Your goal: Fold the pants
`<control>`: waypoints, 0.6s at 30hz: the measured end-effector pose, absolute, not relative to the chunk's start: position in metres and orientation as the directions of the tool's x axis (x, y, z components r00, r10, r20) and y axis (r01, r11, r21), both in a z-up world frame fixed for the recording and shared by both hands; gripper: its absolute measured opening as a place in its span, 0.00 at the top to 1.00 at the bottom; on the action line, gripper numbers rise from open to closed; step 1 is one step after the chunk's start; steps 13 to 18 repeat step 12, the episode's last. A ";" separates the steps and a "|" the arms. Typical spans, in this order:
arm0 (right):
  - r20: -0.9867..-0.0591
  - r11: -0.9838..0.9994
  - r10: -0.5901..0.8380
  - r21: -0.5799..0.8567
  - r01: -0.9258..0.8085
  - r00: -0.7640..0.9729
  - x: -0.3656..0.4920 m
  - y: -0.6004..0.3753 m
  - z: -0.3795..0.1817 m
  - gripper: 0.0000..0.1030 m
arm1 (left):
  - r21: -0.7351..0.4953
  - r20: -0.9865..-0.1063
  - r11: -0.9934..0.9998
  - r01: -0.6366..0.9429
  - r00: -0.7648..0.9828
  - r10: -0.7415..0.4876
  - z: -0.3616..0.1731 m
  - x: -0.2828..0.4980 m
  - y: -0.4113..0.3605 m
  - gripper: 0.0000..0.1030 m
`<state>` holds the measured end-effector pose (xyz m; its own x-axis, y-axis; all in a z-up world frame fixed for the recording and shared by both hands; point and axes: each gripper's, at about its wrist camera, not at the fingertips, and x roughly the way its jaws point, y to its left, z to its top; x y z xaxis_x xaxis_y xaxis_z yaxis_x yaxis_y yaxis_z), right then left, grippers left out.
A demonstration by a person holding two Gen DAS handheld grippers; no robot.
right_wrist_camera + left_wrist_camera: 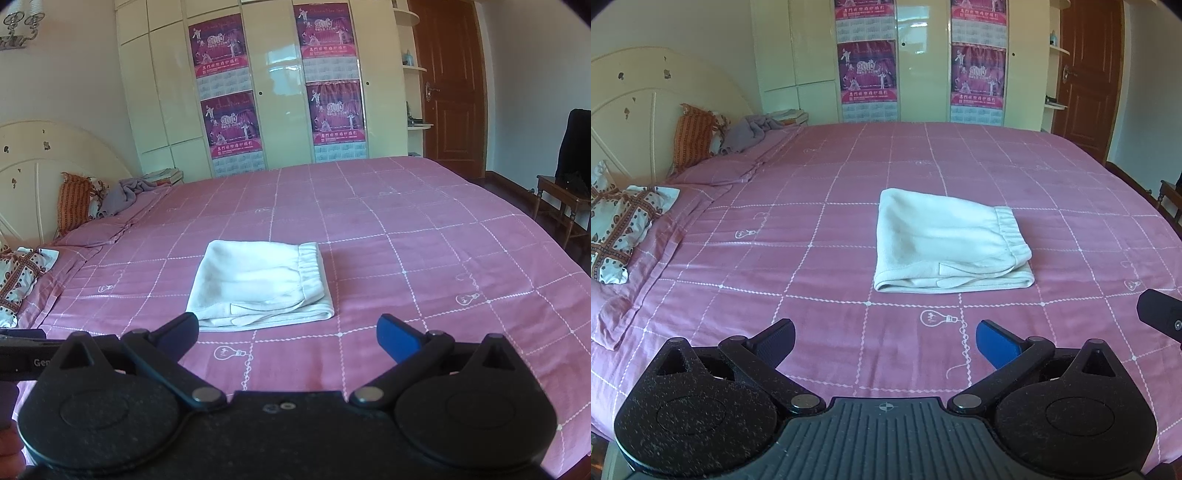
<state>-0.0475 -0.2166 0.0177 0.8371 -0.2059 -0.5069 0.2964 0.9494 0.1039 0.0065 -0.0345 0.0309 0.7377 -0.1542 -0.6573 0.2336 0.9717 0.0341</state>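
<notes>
Left wrist view: the pants (951,243) lie folded in a neat pile on the bed (812,206), apart from both grippers.
The left gripper (885,341) and right gripper (287,334) are spread wide and hold nothing; a careless touch could pull the loose top layer and undo the fold.

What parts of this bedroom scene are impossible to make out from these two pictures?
- Folded white pants: the inner layers and legs are hidden under the top fold, in both views.
- Posters on the wardrobe: the small print is too small to read.
- Chair: cut off by the right wrist view's edge.
- Patterned pillow: cut off at the left edge.
</notes>
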 end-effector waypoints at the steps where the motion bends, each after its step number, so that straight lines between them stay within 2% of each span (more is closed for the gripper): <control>1: -0.507 0.949 -0.206 0.104 0.297 0.837 -0.048 -0.217 0.018 0.00 | 0.033 -0.658 0.972 0.234 0.737 -0.156 0.030 0.007 -0.035 0.00; 6: -0.514 0.950 -0.202 0.104 0.294 0.834 -0.045 -0.218 0.015 0.00 | 0.011 -0.666 0.967 0.254 0.724 -0.182 0.029 0.012 -0.037 0.00; 9: -0.516 0.950 -0.201 0.105 0.294 0.833 -0.043 -0.218 0.014 0.00 | -0.008 -0.629 0.964 0.264 0.748 -0.210 0.029 0.011 -0.035 0.00; 18: -0.520 0.950 -0.200 0.104 0.294 0.831 -0.041 -0.220 0.012 0.00 | 0.010 -0.618 0.963 0.269 0.759 -0.206 0.029 0.015 -0.039 0.00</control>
